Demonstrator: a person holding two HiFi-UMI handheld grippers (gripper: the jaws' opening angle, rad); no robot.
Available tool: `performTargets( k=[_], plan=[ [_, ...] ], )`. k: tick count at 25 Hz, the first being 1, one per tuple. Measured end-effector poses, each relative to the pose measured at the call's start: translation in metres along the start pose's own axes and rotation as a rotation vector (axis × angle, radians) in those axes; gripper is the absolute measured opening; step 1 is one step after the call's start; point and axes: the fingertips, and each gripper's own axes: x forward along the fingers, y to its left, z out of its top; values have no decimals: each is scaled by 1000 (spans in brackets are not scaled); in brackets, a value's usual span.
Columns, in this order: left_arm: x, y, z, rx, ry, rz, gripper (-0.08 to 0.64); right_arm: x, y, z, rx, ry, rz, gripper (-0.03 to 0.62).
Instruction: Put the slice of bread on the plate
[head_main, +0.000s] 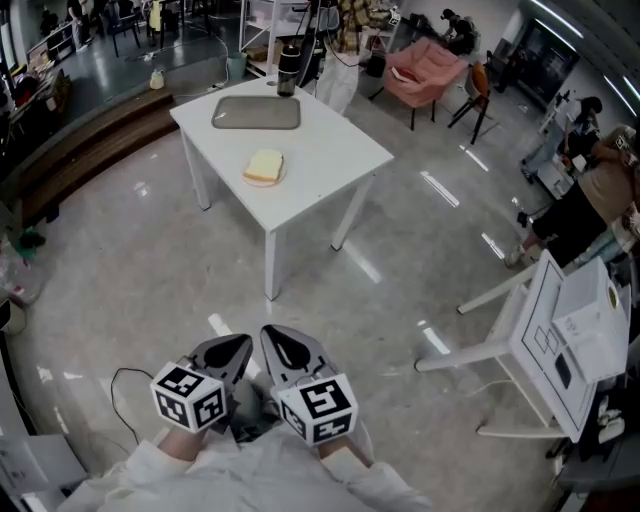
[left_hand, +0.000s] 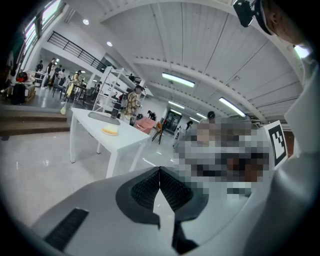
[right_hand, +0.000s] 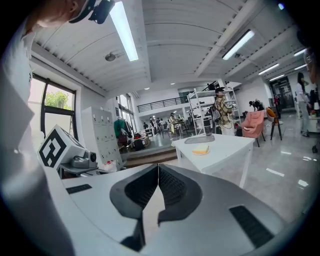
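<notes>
Polished grey floor (head_main: 130, 260) separates me from the white square table (head_main: 330, 150) bearing the pale bread slice (head_main: 264, 164). My left gripper (head_main: 228, 352) and right gripper (head_main: 290, 350): jaws closed, empty. Approach squarely; open before reaching.

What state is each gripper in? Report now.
Left gripper: shut, holding nothing.
Right gripper: shut, holding nothing.

Bright ceiling strip lights (right_hand: 123, 31) glare off the glossy floor (head_main: 120, 270); gripper views bulge, edges vignetted black.
</notes>
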Motion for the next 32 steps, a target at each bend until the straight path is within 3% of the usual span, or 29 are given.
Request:
performTargets(
  k=[6,14,21,32],
  plan=[
    [17,14,11,15,-7,10,9,11,-26,-1,39,2,-33,14],
    [57,66,61,34,-8,5,9,77,-63,26,49,-1,-42,14],
    [83,114,130,68,-20,-55,9,141,-87,83,83,-91,-93,14],
    [123,179,174,113,36,-158,9,224,-118,107,105,-117,-194,14]
  ],
)
